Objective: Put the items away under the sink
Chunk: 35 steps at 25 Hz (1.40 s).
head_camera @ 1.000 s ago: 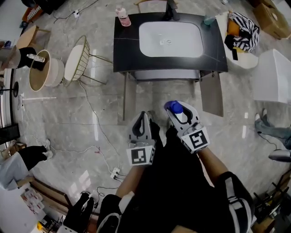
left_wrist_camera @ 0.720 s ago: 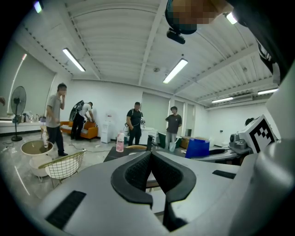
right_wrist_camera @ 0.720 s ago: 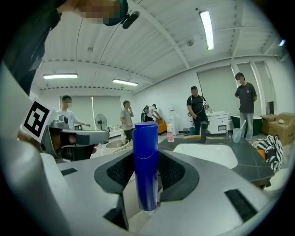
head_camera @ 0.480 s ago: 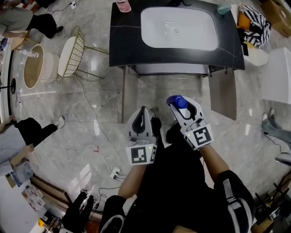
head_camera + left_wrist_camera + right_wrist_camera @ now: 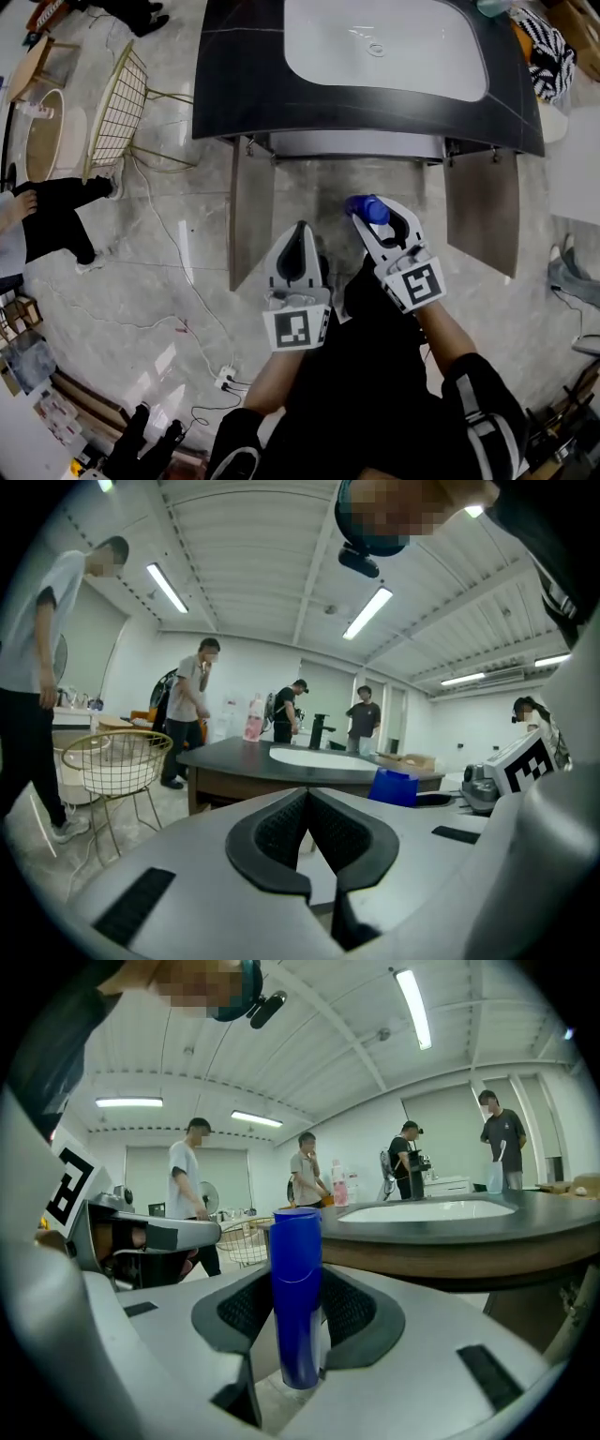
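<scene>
My job has only just begun, I think. Nothing that I can see is put away yet.

My right gripper [image 5: 377, 214] has its two fingers closed on a tall round blue plastic bottle [image 5: 296, 1297]. The blue bottle stands straight up between the black pads. It sits in the air just in front of the front edge of the dark flat counter [image 5: 234, 84], a bit right of the middle.

My left gripper [image 5: 301, 234] is closed too, pad against pad, and it has nothing in it. It hangs beside the right one, a little farther back from the front edge.

The two brown wooden doors [image 5: 250, 211] under the front edge stand wide open, one near each front corner. So the space under the sink is ready. I cannot see inside it from up here, so I cannot tell if anything is in there.

The white sink bowl [image 5: 384, 47] in the middle of the counter looks bare, with only its drain hole.

A pink bottle [image 5: 253, 718] stands near the far left corner of the counter. I guess it may need to go under too.

Next I must bend down and put the blue bottle inside.
</scene>
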Each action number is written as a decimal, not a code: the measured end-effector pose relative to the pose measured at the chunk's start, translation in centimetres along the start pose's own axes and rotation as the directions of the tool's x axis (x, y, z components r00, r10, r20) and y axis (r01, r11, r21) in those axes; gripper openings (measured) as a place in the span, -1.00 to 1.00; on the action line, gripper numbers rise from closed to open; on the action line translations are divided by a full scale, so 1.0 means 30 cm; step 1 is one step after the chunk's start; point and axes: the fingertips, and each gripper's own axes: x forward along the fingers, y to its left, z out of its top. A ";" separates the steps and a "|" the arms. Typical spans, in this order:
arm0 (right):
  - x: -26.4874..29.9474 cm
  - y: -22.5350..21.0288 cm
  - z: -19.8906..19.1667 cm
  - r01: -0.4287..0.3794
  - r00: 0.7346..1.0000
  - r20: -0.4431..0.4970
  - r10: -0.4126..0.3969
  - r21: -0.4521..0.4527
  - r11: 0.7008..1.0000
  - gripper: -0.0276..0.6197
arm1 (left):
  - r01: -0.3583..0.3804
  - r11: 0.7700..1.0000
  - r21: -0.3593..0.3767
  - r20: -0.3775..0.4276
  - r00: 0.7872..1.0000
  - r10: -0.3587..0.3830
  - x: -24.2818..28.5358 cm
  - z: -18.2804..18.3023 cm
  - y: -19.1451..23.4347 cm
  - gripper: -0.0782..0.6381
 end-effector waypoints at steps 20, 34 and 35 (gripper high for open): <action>0.184 -0.139 -0.626 0.046 0.998 0.034 -0.045 -0.034 0.998 -0.45 | 0.022 0.995 0.096 0.070 0.997 -0.029 0.166 -0.615 0.130 -0.74; 0.392 -0.207 -0.685 0.032 0.998 0.050 -0.030 -0.050 0.998 -0.45 | 0.061 0.991 0.123 0.094 0.993 -0.072 0.117 -0.592 0.139 -0.74; 0.409 -0.213 -0.692 0.031 0.999 0.046 -0.028 -0.060 0.998 -0.45 | 0.060 0.990 0.126 0.101 0.992 -0.073 0.116 -0.588 0.141 -0.74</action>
